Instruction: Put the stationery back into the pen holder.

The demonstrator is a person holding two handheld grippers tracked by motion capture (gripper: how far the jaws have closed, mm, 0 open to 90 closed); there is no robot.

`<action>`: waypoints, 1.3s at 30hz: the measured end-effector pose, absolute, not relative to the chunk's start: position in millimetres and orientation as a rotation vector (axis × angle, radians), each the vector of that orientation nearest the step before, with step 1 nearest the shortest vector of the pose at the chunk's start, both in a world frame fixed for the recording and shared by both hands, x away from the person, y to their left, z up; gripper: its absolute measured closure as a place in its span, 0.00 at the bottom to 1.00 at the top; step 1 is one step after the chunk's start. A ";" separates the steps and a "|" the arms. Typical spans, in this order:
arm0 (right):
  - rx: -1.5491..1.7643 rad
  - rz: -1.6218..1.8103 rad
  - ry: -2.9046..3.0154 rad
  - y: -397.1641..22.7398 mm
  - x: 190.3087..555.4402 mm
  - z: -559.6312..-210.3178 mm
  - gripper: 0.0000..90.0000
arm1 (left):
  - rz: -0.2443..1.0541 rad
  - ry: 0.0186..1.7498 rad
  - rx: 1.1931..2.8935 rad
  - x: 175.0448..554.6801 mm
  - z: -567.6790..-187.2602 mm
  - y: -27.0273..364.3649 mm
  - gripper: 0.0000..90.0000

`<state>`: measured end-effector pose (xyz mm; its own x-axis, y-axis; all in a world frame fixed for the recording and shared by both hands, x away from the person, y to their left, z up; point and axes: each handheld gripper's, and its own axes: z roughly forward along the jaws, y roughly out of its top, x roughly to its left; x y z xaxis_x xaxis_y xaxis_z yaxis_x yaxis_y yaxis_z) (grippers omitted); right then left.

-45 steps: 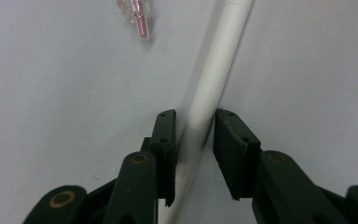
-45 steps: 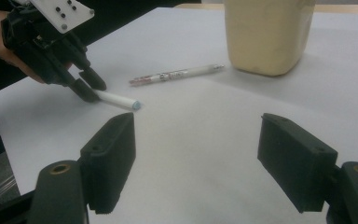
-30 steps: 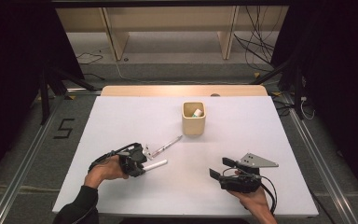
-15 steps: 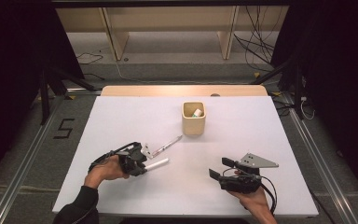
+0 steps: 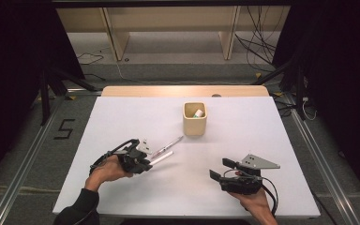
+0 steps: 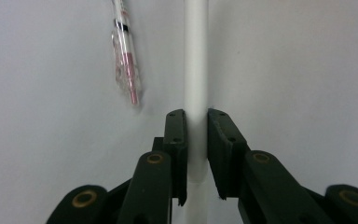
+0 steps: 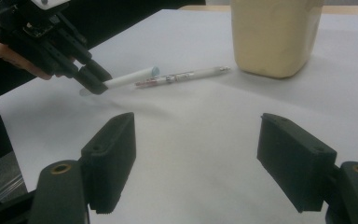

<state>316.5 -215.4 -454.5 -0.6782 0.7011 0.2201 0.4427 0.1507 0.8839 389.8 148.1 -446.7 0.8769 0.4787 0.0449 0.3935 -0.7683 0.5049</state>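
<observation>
At the near edge of the white table [image 5: 122,117], two hands are reaching in from below. The right gripper [image 5: 219,169] is sitting low near the front right, its blocky matte-black jaws spread wide with nothing between them, a grey three-cornered plate riding on top and a cable trailing back. Bare white surface is lying open between it and the left gripper [image 5: 149,161], which is resting toward the front left, a little farther in. Its jaws are clenching a smooth white cylindrical pen [image 6: 196,60], which is pointing away from the hand; in the right gripper view the pen's [image 7: 133,76] pale rounded end is standing slightly raised off the surface. Just beside it, not touching, a slim clear pen [image 6: 124,56] with a pink core and a black band is lying flat, angled toward the middle of the table. Beyond that, near the centre, a cream-coloured square holder [image 5: 194,119] with rounded corners is standing upright, with a small whitish item inside. The tabletop is looking matte and smooth, with a strip of light wood along its far edge. Past it, grey floor, pale wooden legs and loose cables are showing, with dark curtains at both sides and a "5" marked on the floor at the left.
</observation>
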 end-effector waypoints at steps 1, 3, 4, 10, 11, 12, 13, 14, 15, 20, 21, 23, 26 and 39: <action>1.112 1.541 2.184 -215.2 316.6 -454.5 0.32 | 0.232 0.645 2.534 389.5 -446.3 147.4 0.87; 1.111 1.542 2.183 -214.9 316.4 -454.4 0.32 | 0.235 0.663 2.502 388.8 -445.4 145.8 0.87; 1.113 1.542 2.183 -214.6 316.2 -454.4 0.32 | 0.232 0.673 2.486 388.7 -444.7 145.3 0.87; 1.124 1.555 2.178 -213.1 315.9 -454.5 0.32 | 0.228 0.704 2.390 385.5 -442.7 140.6 0.86; 1.129 1.561 2.176 -212.9 316.0 -454.5 0.32 | 0.227 0.706 2.376 385.0 -442.5 139.6 0.87; 1.137 1.571 2.173 -212.6 316.2 -454.5 0.32 | 0.223 0.714 2.354 384.3 -442.4 138.3 0.86; 1.146 1.579 2.172 -212.2 316.1 -454.3 0.32 | 0.216 0.723 2.334 383.6 -442.3 136.9 0.86; 1.145 1.580 2.171 -211.7 316.4 -454.2 0.32 | 0.217 0.723 2.322 383.1 -442.0 135.7 0.86; 1.146 1.579 2.173 -210.9 316.4 -453.8 0.32 | 0.214 0.724 2.307 382.6 -442.0 134.5 0.86; 1.151 1.604 2.181 -206.0 316.8 -453.3 0.31 | 0.199 0.726 2.246 379.1 -442.4 128.0 0.86; 1.153 1.609 2.183 -204.7 316.9 -453.4 0.31 | 0.196 0.725 2.237 378.3 -442.6 126.7 0.86; 1.160 1.620 2.188 -202.1 317.4 -453.6 0.30 | 0.193 0.723 2.223 376.6 -443.2 124.0 0.86; 1.169 1.630 2.196 -197.9 318.7 -453.7 0.30 | 0.184 0.716 2.206 374.0 -444.7 119.6 0.86; 1.189 1.694 2.235 -178.6 326.9 -453.4 0.31 | 0.166 0.664 2.165 360.8 -445.0 102.7 0.86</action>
<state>326.9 -178.6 -453.4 -0.6914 0.6246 0.3631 0.5186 0.0790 0.8514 360.8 102.7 -445.0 0.8507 0.5142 -0.1092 0.4025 -0.5037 0.7643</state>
